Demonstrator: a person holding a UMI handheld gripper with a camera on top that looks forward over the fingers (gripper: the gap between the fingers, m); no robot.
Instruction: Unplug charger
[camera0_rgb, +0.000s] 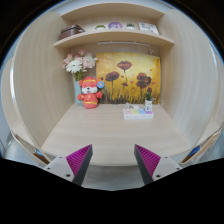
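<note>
A white power strip (137, 113) lies on the wooden desk (100, 135), at the back right near the wall. A small charger (148, 102) stands up from its right end. My gripper (113, 152) is open and empty, with its magenta pads wide apart. It is well short of the strip, over the desk's front part. The strip and charger lie beyond the fingers and a little to the right.
A red toy figure (90, 94) stands at the back left, next to a vase of flowers (78, 68). A flower picture (128, 78) leans on the back wall. A shelf (112, 37) above holds small items. Side walls close in the nook.
</note>
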